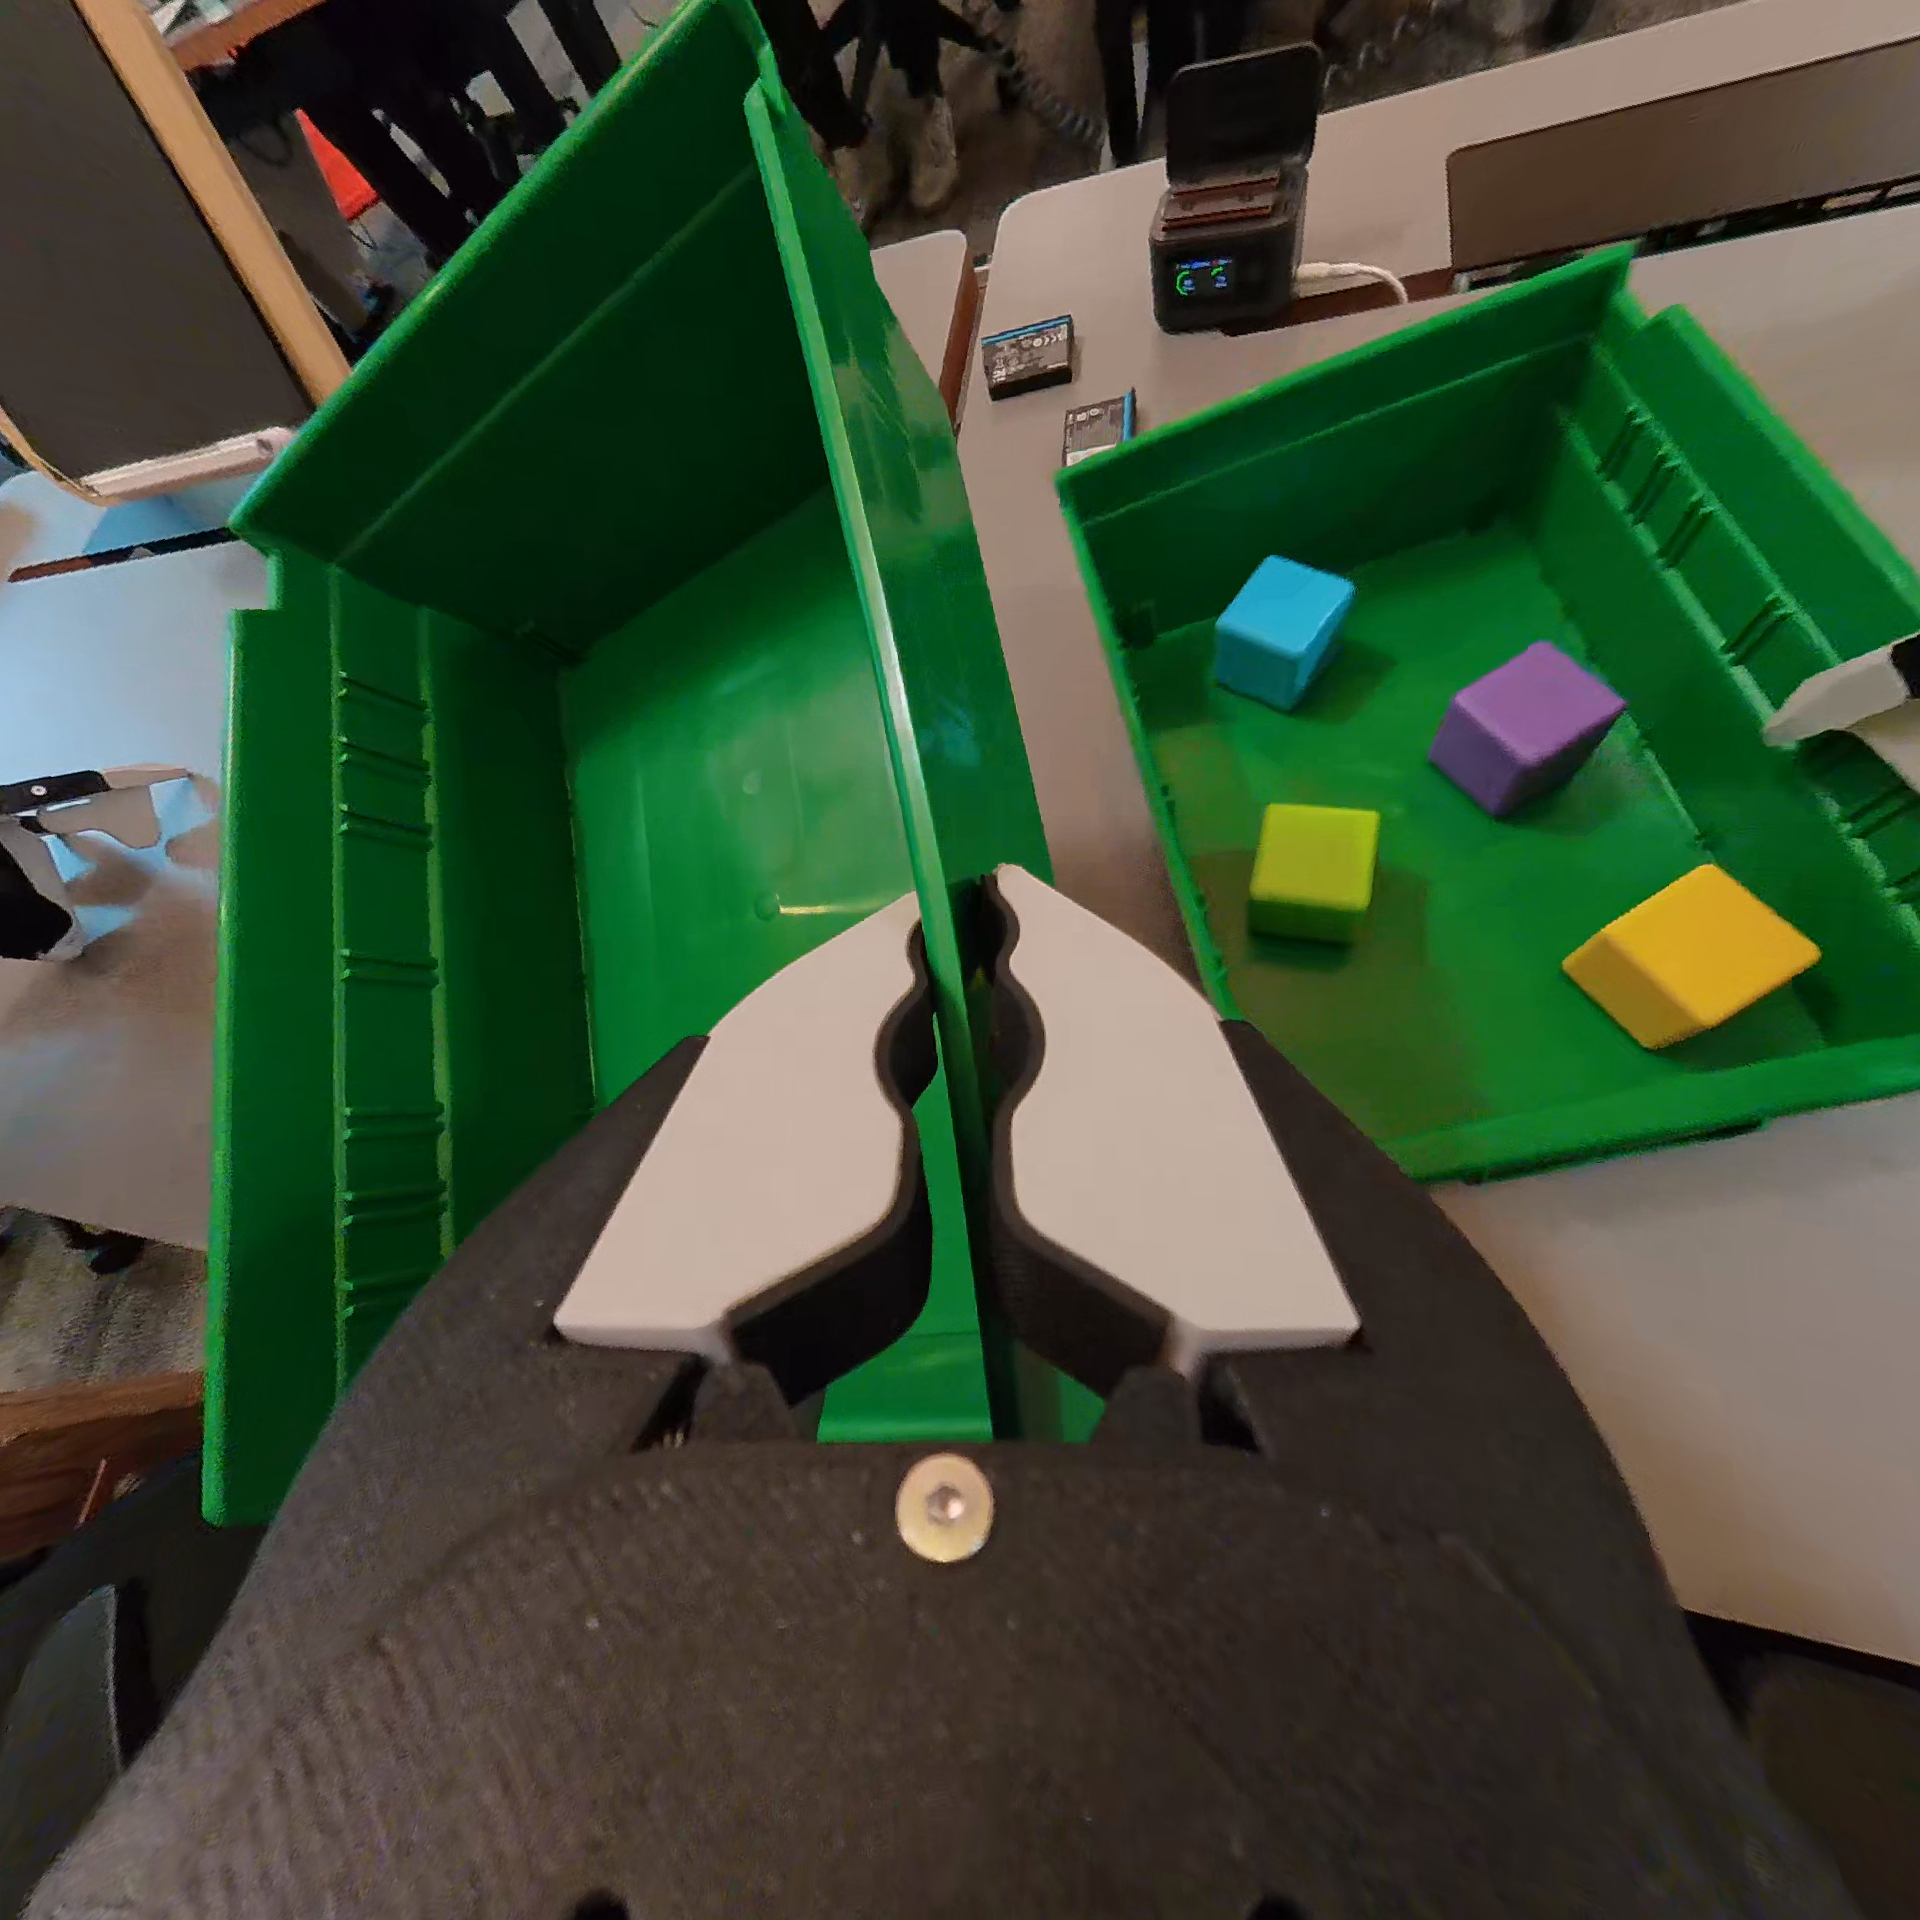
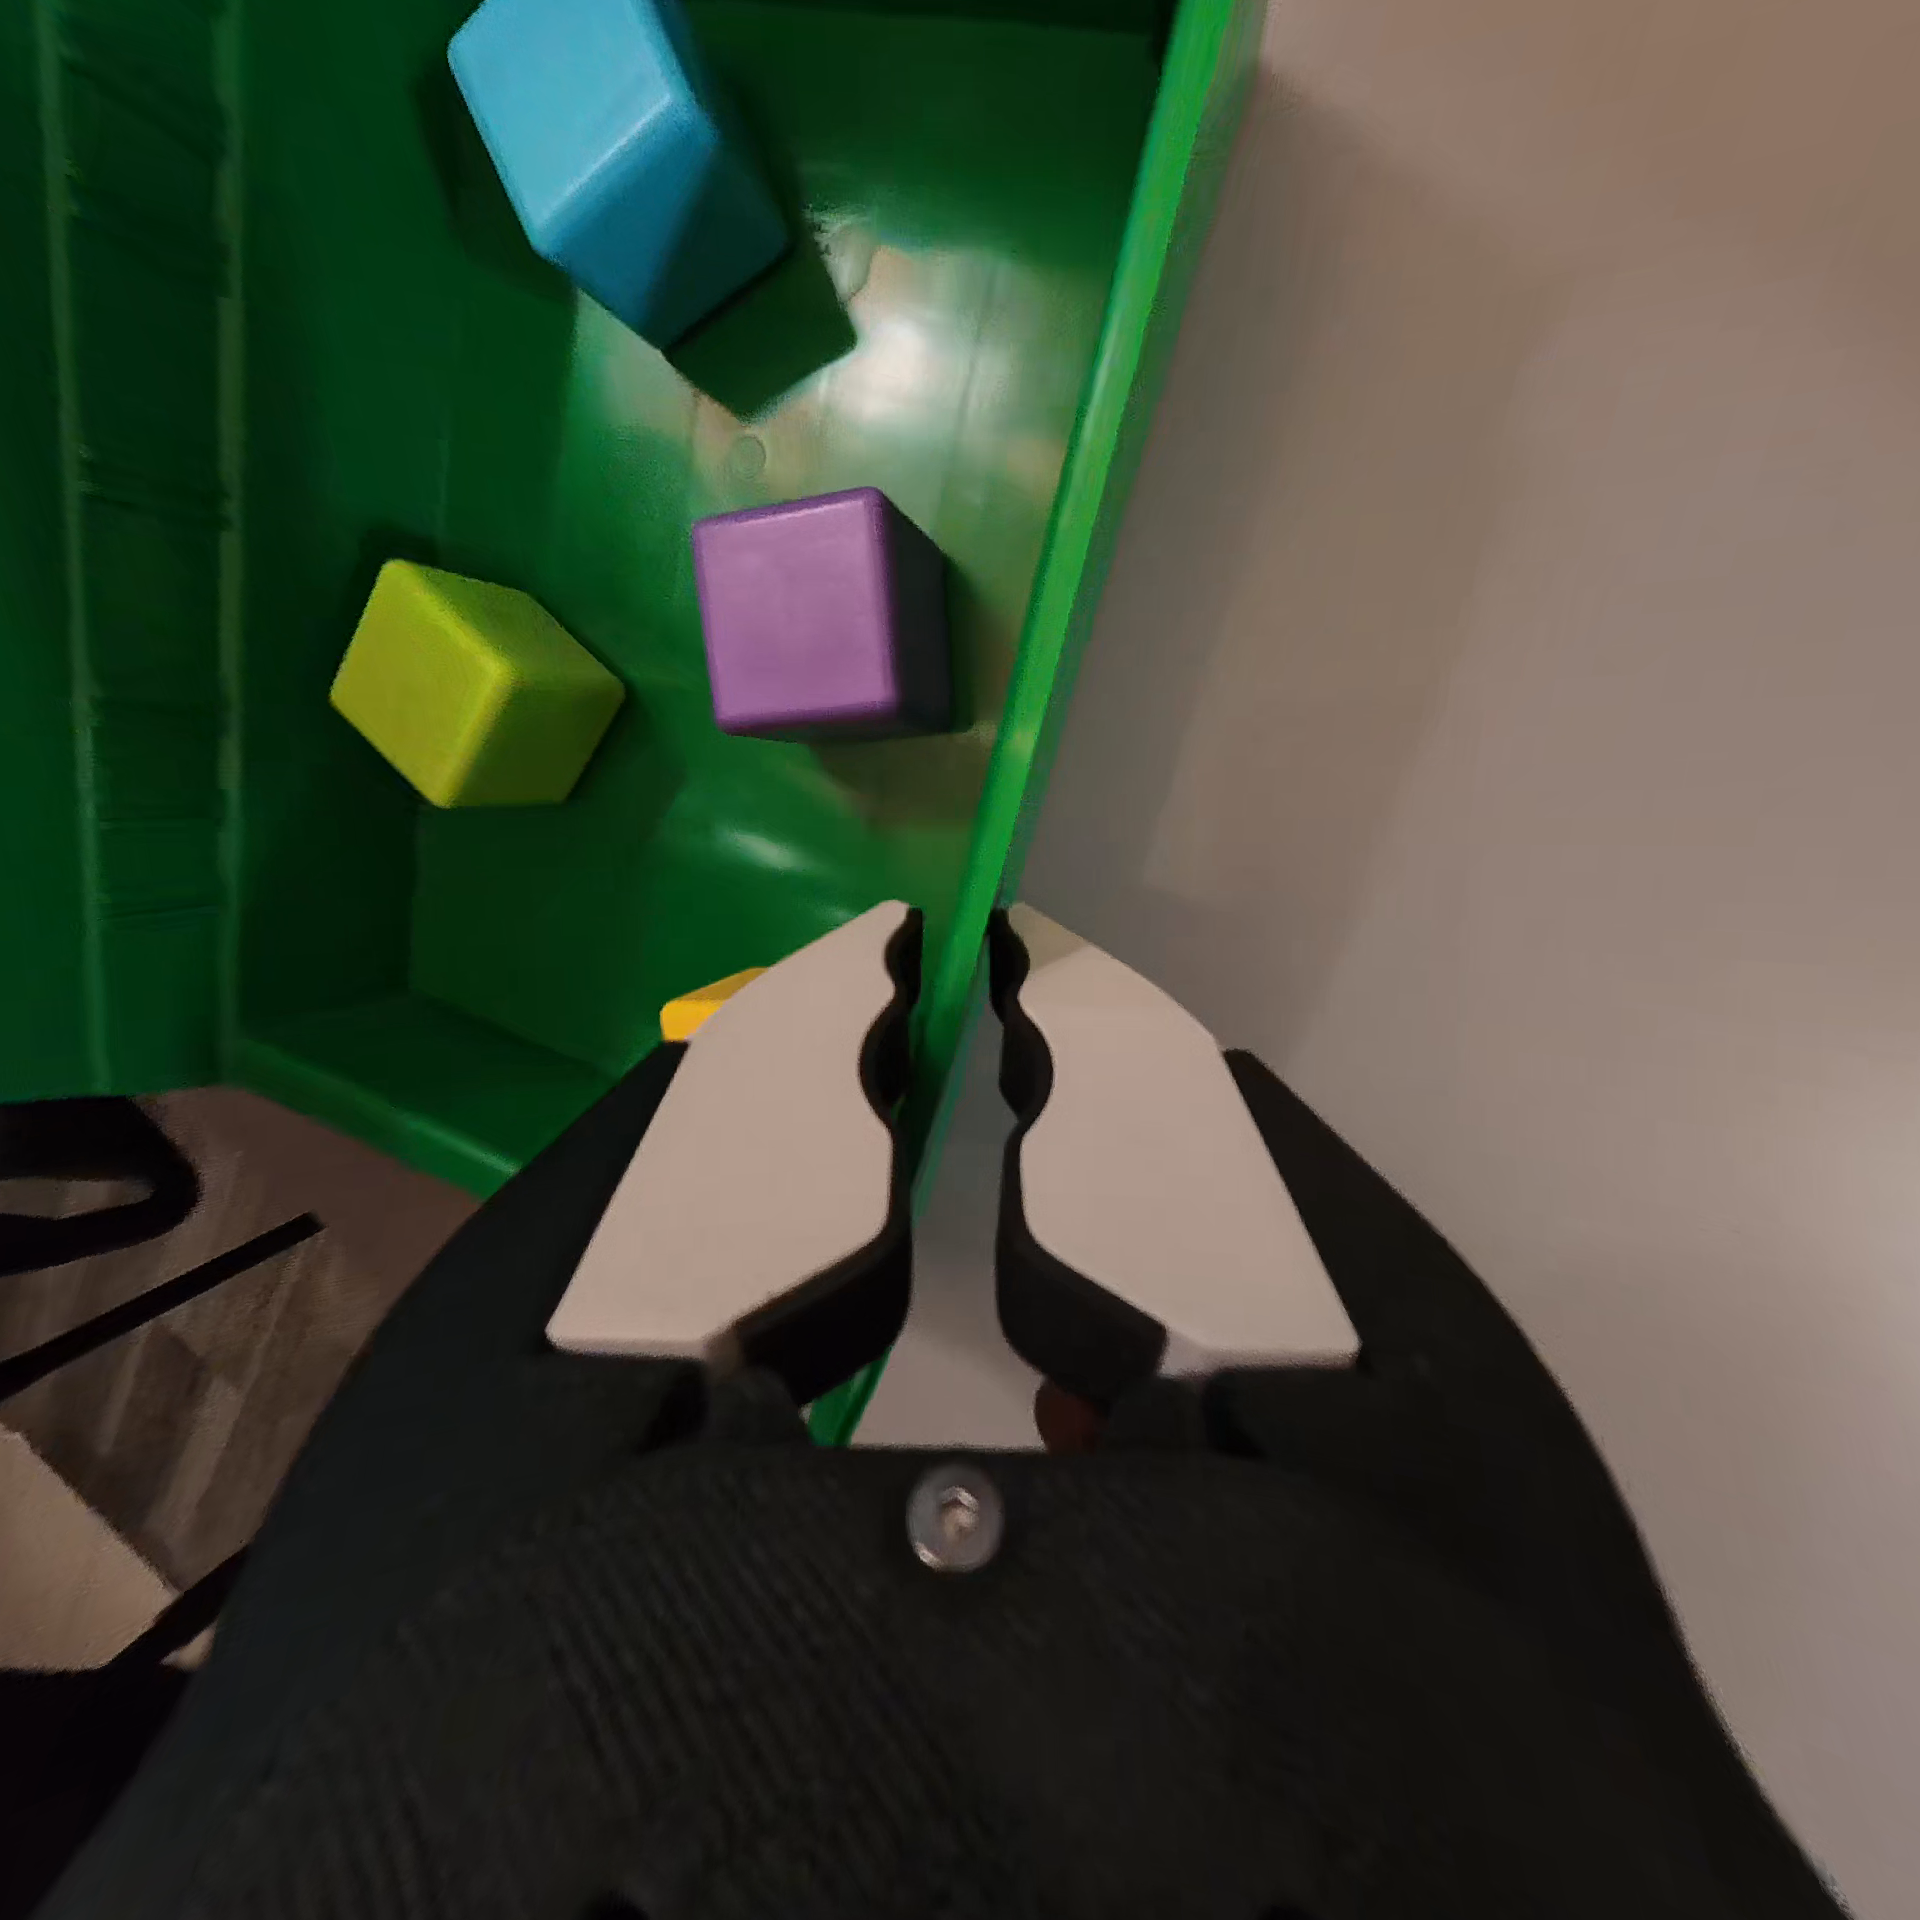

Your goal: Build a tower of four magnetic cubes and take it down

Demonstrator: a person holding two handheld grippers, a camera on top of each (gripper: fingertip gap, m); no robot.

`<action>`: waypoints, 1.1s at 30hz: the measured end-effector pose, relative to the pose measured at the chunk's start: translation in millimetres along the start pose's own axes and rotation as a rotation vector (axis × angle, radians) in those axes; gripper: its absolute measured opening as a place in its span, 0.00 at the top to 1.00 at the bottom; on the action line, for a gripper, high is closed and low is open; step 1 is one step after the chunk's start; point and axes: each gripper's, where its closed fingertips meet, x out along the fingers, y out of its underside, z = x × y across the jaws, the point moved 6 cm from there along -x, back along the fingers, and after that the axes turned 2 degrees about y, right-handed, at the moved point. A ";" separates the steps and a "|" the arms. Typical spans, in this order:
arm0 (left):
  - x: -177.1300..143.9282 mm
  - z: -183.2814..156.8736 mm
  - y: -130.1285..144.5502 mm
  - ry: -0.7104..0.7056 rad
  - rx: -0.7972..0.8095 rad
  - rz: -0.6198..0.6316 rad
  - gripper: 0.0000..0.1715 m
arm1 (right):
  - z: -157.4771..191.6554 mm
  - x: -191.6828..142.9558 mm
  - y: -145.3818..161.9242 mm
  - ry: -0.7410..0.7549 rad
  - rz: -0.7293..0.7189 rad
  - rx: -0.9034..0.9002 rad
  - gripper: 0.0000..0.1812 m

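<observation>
A: The left gripper (image 1: 961, 914) has its jaws pinching the right side wall of the empty green bin (image 1: 665, 727), which looks tilted up off the grey table (image 1: 1662, 1351).

B: And the right gripper (image 2: 956, 925)?

A: Its jaws straddle the right wall of the second green bin (image 2: 156, 623), closed onto it or nearly so. To hold either bin well, I'd keep the wall deep between the pads and the wrist steady.

B: What's in the second bin?

A: Four blocks, apart from one another: blue cube (image 2: 613, 166) farthest from the right gripper, purple cube (image 2: 800, 613) and lime cube (image 2: 468, 686) nearer, and a yellow block (image 2: 707, 1003) beside its left finger.
</observation>
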 end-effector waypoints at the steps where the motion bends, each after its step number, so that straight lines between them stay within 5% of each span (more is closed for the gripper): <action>1: 0.5 -1.0 -0.6 0.005 0.001 -0.001 0.95 | 6.5 1.0 2.3 -0.027 0.007 0.002 0.92; 9: 1.5 -9.9 -4.8 0.020 0.023 -0.005 0.95 | 30.6 -5.3 23.6 -0.191 0.010 -0.042 0.84; 17: 7.8 -11.6 -1.5 0.055 0.019 0.015 0.95 | 21.7 -45.0 52.2 -0.321 -0.077 -0.044 0.89; 20: 10.0 -11.0 0.4 0.057 0.015 0.025 0.95 | 16.2 -52.7 61.9 -0.327 -0.105 -0.025 0.99; 33: -3.0 -5.9 -1.8 0.045 0.013 0.004 0.95 | 53.3 -27.8 71.2 -0.323 -0.085 -0.100 1.00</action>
